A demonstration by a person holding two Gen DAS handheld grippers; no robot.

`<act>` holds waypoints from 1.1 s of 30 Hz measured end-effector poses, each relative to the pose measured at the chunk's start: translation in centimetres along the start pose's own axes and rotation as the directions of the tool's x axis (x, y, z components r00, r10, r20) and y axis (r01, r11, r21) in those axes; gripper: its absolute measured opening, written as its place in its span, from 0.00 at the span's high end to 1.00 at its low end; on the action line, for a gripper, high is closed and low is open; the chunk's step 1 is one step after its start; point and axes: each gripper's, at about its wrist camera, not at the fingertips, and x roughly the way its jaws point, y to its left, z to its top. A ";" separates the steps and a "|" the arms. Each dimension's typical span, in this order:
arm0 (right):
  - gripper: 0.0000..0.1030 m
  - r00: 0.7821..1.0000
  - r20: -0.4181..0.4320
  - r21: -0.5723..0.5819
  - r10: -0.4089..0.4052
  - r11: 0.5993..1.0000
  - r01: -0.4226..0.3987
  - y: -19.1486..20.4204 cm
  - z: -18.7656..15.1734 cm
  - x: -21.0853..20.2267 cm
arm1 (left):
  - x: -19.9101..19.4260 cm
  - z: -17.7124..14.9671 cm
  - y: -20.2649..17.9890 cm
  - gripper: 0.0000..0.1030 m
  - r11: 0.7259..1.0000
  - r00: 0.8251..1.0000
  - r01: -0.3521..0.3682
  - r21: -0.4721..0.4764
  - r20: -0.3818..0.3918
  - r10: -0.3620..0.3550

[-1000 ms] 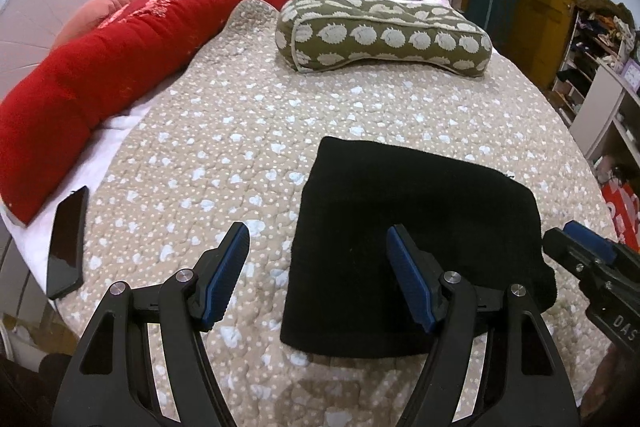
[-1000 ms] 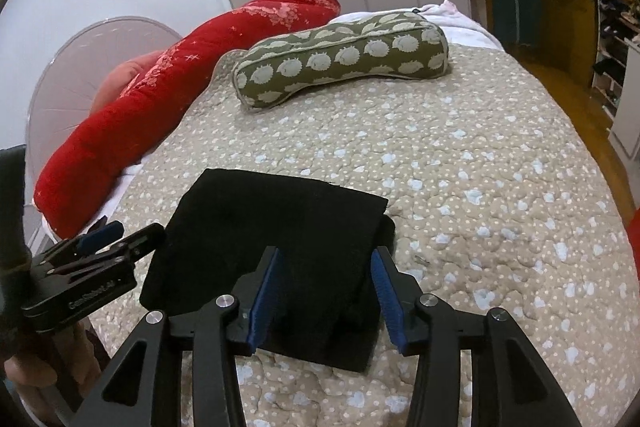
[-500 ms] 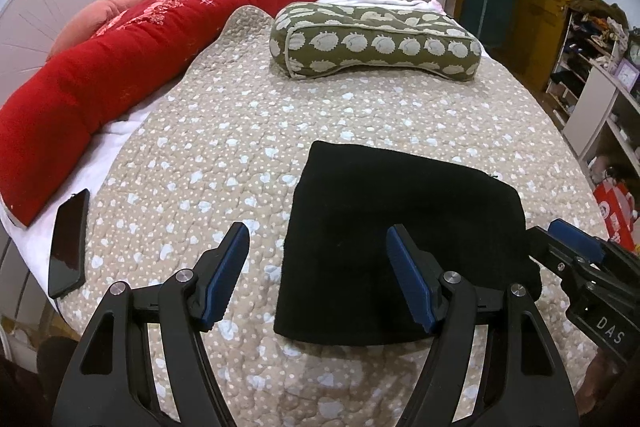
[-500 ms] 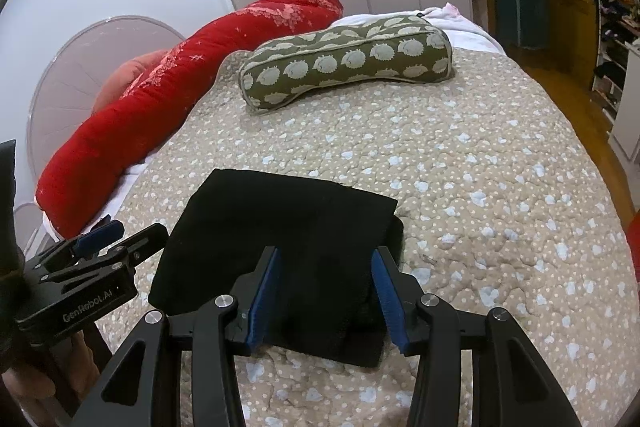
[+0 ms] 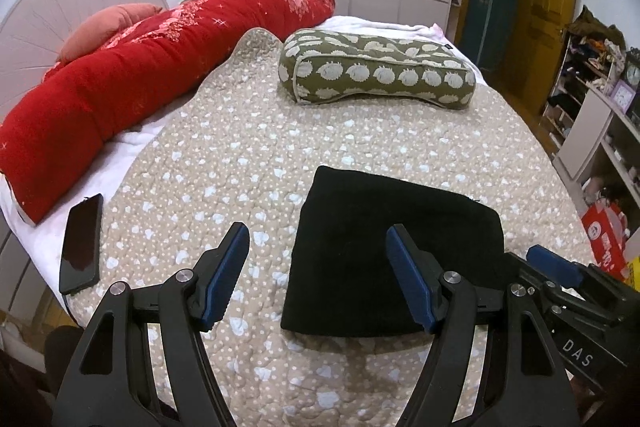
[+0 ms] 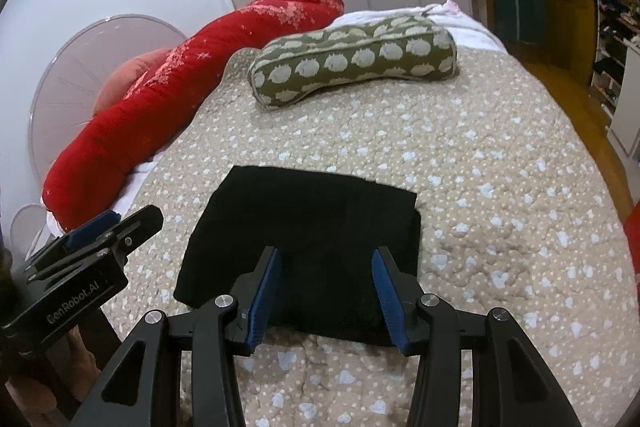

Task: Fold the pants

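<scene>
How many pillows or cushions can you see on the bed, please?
3: a red bolster along the left edge, a pink cushion behind it by the headboard, and an olive patterned pillow at the far end. Others may be hidden behind the bolster.

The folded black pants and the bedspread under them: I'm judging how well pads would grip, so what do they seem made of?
Black pants: likely a soft matte knit or fleece; no sheen, thick rounded folded edges, though weave is too dark to tell. Bedspread: apparently quilted cotton-like fabric, matte beige with pale printed spots; stitched puckers show padding.
</scene>
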 end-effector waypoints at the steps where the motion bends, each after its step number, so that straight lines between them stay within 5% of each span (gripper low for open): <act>1: 0.55 1.000 0.003 -0.003 -0.002 1.000 0.002 0.2 0.0 -0.1 | -0.1 0.0 0.0 0.31 1.000 1.000 -0.002 -0.001 0.002 0.002; 9: 0.55 1.000 0.027 -0.068 -0.006 0.998 0.008 1.1 0.0 -0.4 | 0.6 -0.9 0.1 0.31 1.000 1.000 0.015 -0.001 -0.007 -0.015; 22: 0.55 1.000 0.012 0.062 -0.002 0.998 0.002 -1.7 0.6 3.3 | 4.6 -1.6 -0.1 0.31 0.998 0.995 0.039 0.040 -0.088 -0.036; 33: 0.55 1.000 -0.015 0.045 -0.022 0.999 0.023 -2.1 0.6 4.6 | 7.0 -1.4 0.9 0.29 0.994 0.985 0.108 -0.030 -0.134 -0.111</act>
